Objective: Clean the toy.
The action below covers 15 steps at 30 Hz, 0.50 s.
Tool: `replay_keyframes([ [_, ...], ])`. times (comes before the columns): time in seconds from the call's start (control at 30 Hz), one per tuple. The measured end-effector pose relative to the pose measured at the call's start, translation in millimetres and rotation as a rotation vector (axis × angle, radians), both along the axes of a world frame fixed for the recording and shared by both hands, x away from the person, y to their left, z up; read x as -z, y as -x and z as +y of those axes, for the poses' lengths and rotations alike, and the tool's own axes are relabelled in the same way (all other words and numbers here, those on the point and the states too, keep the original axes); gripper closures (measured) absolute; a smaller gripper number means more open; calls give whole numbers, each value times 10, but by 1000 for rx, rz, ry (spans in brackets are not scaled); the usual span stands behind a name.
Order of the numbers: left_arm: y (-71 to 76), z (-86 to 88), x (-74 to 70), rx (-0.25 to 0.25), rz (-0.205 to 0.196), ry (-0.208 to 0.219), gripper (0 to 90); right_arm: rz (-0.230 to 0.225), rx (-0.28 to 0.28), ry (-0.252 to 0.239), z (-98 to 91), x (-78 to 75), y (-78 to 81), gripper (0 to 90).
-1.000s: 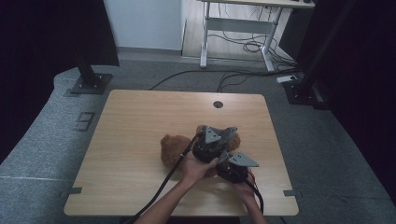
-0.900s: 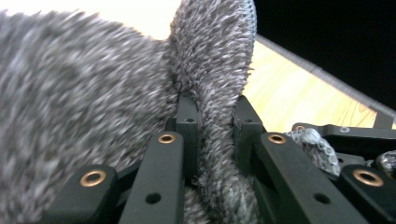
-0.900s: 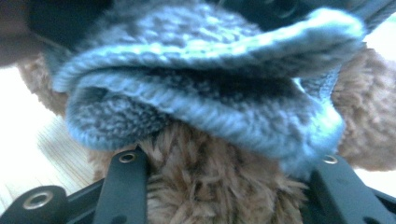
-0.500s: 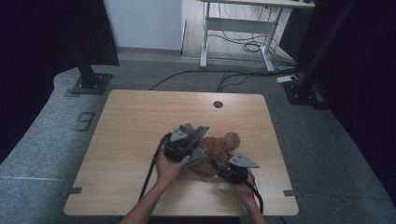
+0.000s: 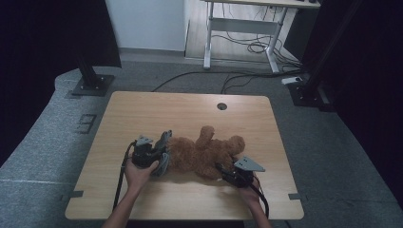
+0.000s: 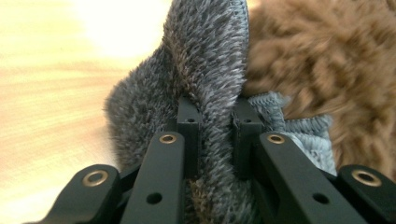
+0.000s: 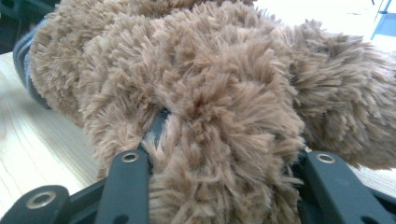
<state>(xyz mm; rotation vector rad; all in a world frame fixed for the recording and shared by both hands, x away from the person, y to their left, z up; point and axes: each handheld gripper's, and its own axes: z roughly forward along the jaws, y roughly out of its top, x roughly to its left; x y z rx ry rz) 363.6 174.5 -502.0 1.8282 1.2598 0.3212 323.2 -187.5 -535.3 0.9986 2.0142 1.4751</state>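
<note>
The shaggy brown plush teddy bear (image 5: 204, 152) has long, tufted, matt pile. The grey fleece cloth (image 6: 196, 74) is short-napped, with a ribbed knit edge. The pale wood-grain surface (image 5: 142, 109) looks smooth with a faint sheen. The left tongs (image 6: 215, 122) are matt black plastic with brass-coloured rivets.

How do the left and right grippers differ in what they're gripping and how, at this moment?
The left gripper pinches a thin fold of grey plush fabric, its jaws nearly together; the right gripper straddles a thick brown limb of the teddy bear, its jaws spread wide. In the high view the left gripper sits at the bear's left end, the right at its near right side. Both are closed on something soft.
</note>
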Motion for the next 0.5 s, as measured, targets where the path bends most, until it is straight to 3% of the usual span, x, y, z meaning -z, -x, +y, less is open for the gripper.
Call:
replay_keyframes([
  [0.1,54,-43,-177,5,-58,-2,776,2,2,0,-6,-1,-7,534],
  [0.23,147,-240,-589,51,-169,5,775,0,7,0,1,-4,-11,534],
  [0.37,216,-683,-913,154,-242,-1,774,-2,9,5,12,-9,-14,534],
  [0.5,148,-1238,-960,243,-230,-14,774,-5,7,7,11,-10,-11,534],
])
